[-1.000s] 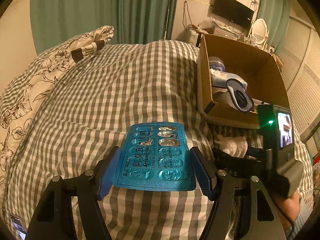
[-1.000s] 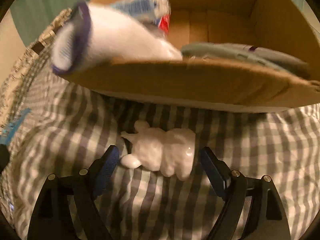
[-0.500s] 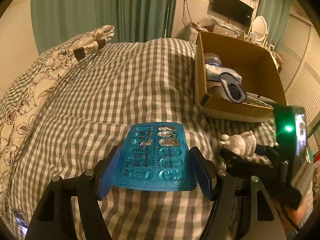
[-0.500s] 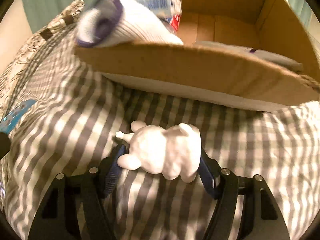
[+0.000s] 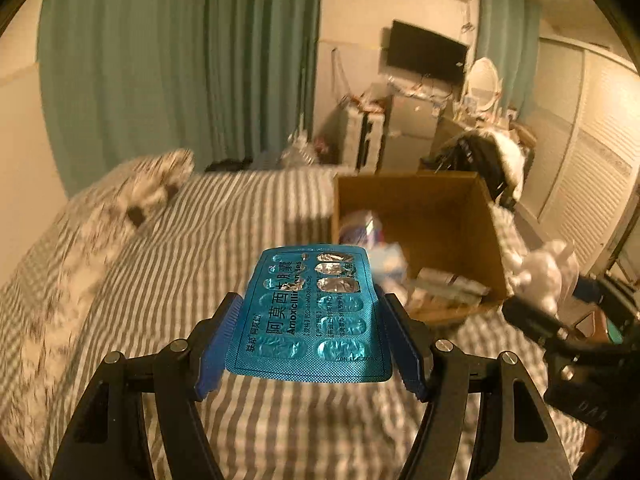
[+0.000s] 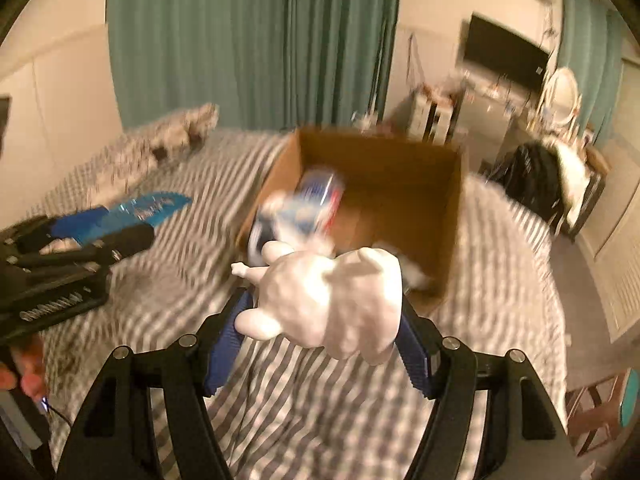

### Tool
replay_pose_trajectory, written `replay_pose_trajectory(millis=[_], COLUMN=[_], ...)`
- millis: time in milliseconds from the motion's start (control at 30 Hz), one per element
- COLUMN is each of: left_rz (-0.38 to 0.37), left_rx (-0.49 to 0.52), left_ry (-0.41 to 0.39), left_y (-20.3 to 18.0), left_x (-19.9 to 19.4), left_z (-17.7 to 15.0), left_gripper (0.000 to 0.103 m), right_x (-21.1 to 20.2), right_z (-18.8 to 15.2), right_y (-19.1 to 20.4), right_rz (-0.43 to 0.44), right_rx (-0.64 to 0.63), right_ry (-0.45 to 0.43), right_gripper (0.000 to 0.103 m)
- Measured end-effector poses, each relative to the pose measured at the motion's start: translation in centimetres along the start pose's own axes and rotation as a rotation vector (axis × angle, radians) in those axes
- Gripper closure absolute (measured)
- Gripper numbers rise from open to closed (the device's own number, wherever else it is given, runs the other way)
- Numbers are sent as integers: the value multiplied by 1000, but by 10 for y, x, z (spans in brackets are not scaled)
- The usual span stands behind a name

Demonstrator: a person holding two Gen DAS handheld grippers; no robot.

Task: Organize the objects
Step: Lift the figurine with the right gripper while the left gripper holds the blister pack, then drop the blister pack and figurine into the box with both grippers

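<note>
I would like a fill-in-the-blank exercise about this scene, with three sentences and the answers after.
1. The left gripper is shut on a blister pack whose colour is ____.
2. The right gripper holds a white figurine above the checked bedspread, so the figurine is lifted and not ____ on the bed.
3. The container standing open on the bed is a ____ box.

Missing words: blue; resting; cardboard

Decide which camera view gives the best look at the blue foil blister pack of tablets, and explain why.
The left wrist view: the blue foil blister pack faces the camera flat, centred in the left tool, printing and emptied pockets readable. The right wrist view shows it only edge-on, blurred, at the far left.
</note>
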State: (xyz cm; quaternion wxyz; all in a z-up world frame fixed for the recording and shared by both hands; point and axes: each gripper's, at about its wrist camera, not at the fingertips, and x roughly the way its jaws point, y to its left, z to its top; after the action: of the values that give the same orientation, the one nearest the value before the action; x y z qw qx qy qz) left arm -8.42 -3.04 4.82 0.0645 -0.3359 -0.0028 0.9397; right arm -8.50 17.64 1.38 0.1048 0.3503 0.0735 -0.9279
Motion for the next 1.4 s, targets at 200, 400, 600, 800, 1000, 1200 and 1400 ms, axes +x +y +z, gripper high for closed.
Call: replay_pose_trajectory(millis=[200, 400, 600, 800, 1000, 1200, 1400], left_rz=[-6, -115, -150, -163, -136, -96, -70], left_rx=[80, 82, 33, -36, -33, -26, -40], left_ry=[6, 21, 34, 31, 9, -47, -129], left_y=[-39, -61, -60, -46, -39, -32, -21], left_x=[40, 96, 148, 163, 139, 78, 7], left_z=[34, 46, 47, 37, 35, 38, 42], left_gripper=[31, 31, 31, 12, 6, 1, 0], right_x=[-21, 6, 65, 105, 88, 38, -36], right_z=[43, 77, 90, 93, 87, 79, 70], right_y=[-46, -69, -72, -66, -66, -72, -70], right_rz=[-48, -82, -63, -70, -73, -84, -114], right_rx=[33, 40, 51, 48, 68, 103, 102], right_ry=[-101, -123, -63, -38, -95, -126, -181], right_gripper=[34, 34, 34, 25, 17, 16, 14])
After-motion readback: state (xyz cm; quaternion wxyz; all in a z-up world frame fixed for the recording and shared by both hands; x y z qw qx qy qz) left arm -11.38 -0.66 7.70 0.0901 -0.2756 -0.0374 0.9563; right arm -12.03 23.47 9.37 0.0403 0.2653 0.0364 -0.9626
